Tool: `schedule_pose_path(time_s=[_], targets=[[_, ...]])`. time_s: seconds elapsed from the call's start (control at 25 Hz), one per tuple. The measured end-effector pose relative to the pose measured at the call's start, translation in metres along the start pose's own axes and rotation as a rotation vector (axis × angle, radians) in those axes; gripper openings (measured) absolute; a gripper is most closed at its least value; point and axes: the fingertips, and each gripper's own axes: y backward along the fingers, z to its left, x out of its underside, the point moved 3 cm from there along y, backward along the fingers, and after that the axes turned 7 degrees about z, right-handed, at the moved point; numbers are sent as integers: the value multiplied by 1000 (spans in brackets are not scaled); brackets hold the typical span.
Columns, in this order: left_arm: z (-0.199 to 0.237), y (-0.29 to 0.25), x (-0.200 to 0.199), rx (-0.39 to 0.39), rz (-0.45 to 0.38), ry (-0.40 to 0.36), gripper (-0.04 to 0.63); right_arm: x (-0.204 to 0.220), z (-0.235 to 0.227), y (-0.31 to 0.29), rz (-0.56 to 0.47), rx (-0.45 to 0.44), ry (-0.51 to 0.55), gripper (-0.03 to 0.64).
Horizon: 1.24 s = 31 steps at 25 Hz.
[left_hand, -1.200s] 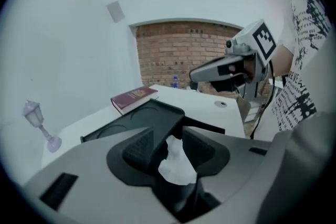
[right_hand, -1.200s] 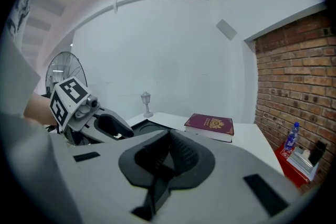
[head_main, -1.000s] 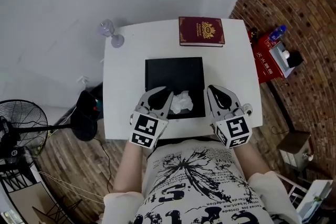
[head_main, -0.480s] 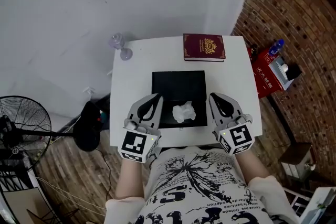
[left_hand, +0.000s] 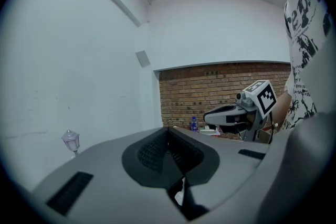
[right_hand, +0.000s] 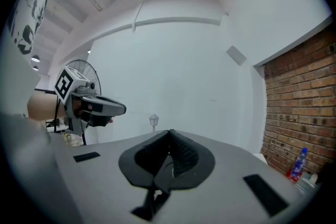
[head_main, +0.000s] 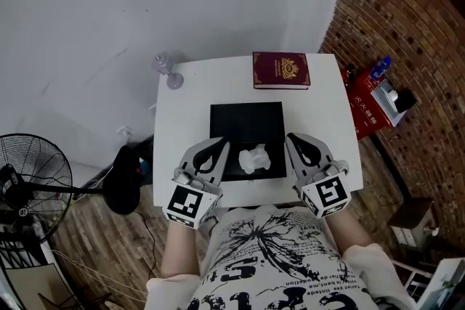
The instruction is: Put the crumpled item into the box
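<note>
In the head view a crumpled white paper (head_main: 254, 158) lies inside the flat black box (head_main: 245, 123), near its front edge, on the white table (head_main: 183, 120). My left gripper (head_main: 221, 144) hovers just left of the paper, shut and empty, not touching it. To the right of the paper my right gripper (head_main: 293, 139) is also shut and empty. The left gripper view shows its jaws (left_hand: 169, 131) pressed together, with the right gripper (left_hand: 236, 112) beyond. In the right gripper view my right gripper (right_hand: 169, 135) is shut too, facing the left gripper (right_hand: 90, 105).
A dark red book (head_main: 280, 70) lies at the table's far edge, and a small glass lantern (head_main: 166, 70) stands at the far left corner. A floor fan (head_main: 33, 174) is on the left. Red boxes and a bottle (head_main: 376, 72) sit by the brick wall.
My left gripper has come away from the crumpled paper, drawn back toward the left front, and its jaws have closed. The paper stays in the box. The right gripper has barely moved.
</note>
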Motion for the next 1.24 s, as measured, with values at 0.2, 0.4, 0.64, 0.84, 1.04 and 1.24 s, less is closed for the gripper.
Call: schedule_pose_path(time_s=[0.2, 0.4, 0.64, 0.84, 1.04, 1.24], targets=[[-3, -3, 3, 11, 9, -7, 12, 2, 2, -1, -8, -22, -15, 12], [-4, -2, 2, 13, 14, 0, 12, 4, 4, -1, -2, -33, -33, 12], [-7, -4, 1, 11, 12, 11, 12, 3, 2, 0, -11, -41, -16, 12], [-9, -9, -2, 19, 26, -9, 12, 5, 1, 1, -11, -33, -14, 12], [-12, -12, -3, 26, 32, -10, 12, 7, -3, 2, -11, -25, -17, 12], [-14, -16, -1, 40, 24, 29, 12, 9, -9, 2, -6, -3, -40, 13]])
